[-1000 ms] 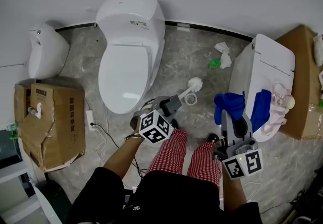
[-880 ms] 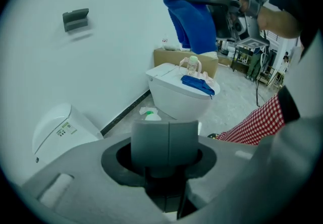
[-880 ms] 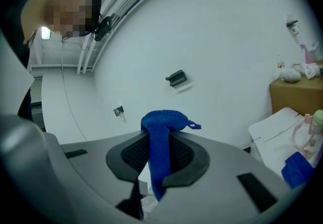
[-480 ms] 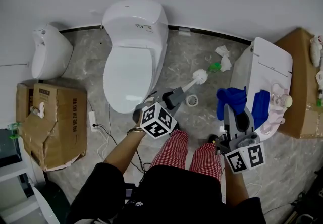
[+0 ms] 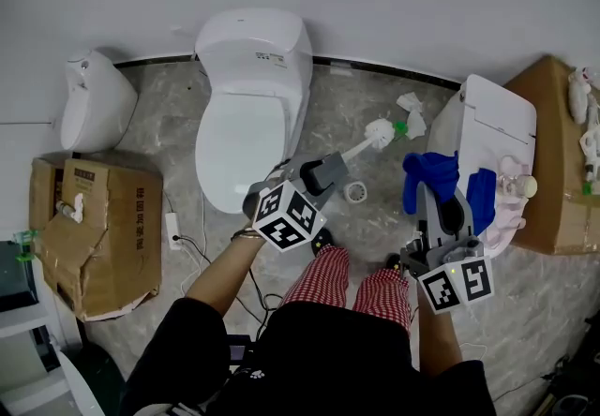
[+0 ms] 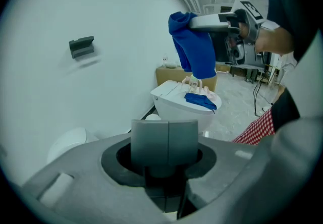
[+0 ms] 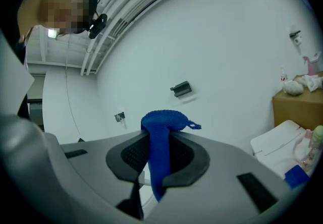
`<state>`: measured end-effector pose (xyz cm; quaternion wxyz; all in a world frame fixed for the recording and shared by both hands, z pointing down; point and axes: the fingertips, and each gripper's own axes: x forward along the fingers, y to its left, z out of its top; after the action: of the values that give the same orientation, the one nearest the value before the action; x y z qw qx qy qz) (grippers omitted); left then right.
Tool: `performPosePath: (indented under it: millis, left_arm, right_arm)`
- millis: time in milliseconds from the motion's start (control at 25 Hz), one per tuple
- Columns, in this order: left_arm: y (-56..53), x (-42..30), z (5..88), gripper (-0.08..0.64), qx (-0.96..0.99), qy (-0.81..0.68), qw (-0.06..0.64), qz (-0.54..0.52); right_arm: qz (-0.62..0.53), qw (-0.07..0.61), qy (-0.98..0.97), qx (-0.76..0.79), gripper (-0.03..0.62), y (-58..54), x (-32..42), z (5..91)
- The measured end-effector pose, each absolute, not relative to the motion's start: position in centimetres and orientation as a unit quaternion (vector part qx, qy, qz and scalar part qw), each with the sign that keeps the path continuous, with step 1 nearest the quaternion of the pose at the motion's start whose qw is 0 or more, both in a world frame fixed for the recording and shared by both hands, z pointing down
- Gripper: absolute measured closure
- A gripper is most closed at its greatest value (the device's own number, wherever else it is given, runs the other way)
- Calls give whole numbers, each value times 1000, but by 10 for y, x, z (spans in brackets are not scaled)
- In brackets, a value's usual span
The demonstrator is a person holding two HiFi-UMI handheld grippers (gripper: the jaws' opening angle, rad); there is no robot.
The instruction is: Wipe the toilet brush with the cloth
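status: both tools are in hand, wiping not yet begun.
- left gripper (image 5: 322, 170): jaws pinch the handle of the toilet brush (image 5: 379, 134). its white head is raised above the floor, clear of the small round holder (image 5: 355, 191).
- right gripper (image 5: 437, 208): jaws are clamped on the blue cloth (image 5: 427, 182), which hangs bunched from the tips.
- brush head and cloth are near each other but apart, with no contact.
remaining: bring the cloth onto the brush and wipe it.
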<state>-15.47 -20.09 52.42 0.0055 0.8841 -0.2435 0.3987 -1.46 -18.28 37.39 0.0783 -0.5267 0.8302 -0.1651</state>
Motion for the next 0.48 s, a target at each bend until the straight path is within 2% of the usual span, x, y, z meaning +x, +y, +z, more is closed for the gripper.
performPosePath:
  millis: [480]
  left_arm:
    - [-210, -149, 452, 403, 902, -236, -62, 357]
  right_arm:
    - [-133, 97, 824, -542, 523, -179, -13, 335]
